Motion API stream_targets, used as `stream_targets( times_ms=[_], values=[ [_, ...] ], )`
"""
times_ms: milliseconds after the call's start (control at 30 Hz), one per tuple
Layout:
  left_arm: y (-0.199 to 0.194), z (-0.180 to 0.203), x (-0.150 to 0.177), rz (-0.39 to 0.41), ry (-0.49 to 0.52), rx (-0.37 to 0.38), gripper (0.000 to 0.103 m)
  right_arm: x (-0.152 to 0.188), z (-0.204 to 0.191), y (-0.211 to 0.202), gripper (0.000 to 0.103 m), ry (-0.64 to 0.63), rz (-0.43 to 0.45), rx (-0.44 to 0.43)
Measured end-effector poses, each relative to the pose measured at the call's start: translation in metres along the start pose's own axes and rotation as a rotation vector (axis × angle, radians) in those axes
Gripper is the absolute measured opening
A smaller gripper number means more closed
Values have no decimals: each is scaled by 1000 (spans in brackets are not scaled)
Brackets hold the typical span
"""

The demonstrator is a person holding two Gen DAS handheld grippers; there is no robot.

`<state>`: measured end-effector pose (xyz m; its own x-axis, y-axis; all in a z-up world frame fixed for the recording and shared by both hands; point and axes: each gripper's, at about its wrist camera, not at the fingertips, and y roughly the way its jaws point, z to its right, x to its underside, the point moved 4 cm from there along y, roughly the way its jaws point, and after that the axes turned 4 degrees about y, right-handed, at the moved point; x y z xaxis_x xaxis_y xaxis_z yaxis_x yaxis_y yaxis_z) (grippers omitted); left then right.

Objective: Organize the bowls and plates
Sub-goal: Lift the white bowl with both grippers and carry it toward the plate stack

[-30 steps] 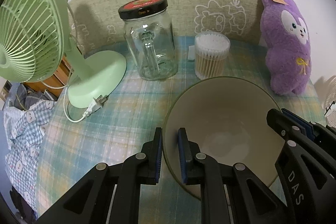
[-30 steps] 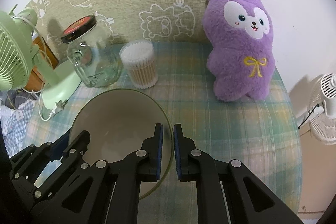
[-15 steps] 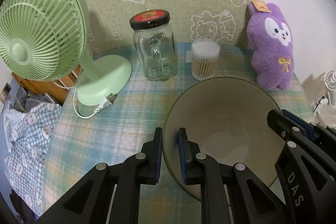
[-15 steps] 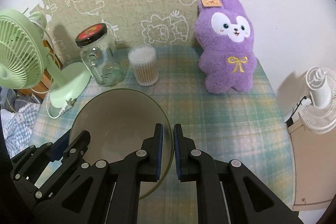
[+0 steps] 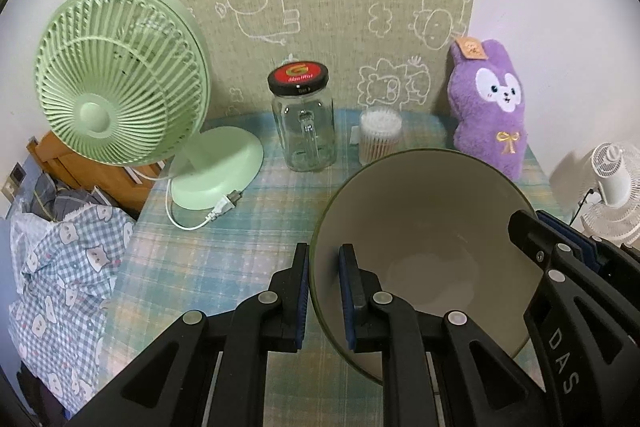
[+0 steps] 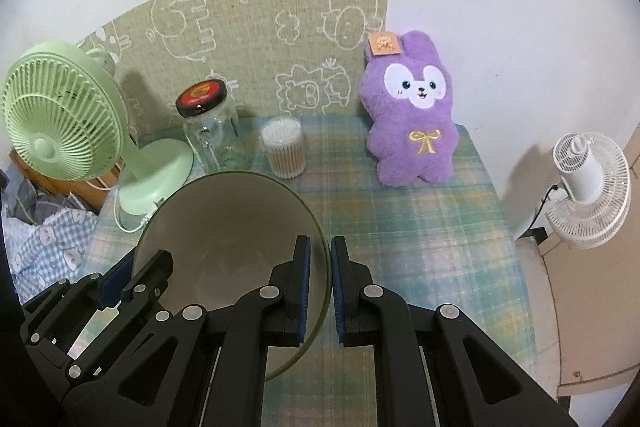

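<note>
Left wrist view: left gripper (image 5: 323, 301) pinching bowl (image 5: 432, 227) rim at 9 o'clock. Right gripper (image 6: 320, 293) clamped on rim at 3 o'clock, above plaid table (image 6: 420, 227), jar (image 5: 303, 123) at 12.

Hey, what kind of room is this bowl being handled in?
Probably a bedroom or small living space at home, not a kitchen. A purple plush rabbit and a green desk fan stand on a table with a plaid cloth, and patterned bedding lies beside it.
</note>
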<state>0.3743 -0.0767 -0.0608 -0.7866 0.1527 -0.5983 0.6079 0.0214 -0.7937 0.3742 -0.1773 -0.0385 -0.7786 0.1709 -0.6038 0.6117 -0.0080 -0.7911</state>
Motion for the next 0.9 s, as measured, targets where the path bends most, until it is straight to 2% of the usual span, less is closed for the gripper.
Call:
stream_targets(
  times_ms=[600,900],
  values=[
    [-70,-18,8,68,-5,28,11,10,-11,-79,14,13,76,19],
    [-97,-28,29,85,12,36,11,34,-18,-111,14,21,91,29]
  ],
)
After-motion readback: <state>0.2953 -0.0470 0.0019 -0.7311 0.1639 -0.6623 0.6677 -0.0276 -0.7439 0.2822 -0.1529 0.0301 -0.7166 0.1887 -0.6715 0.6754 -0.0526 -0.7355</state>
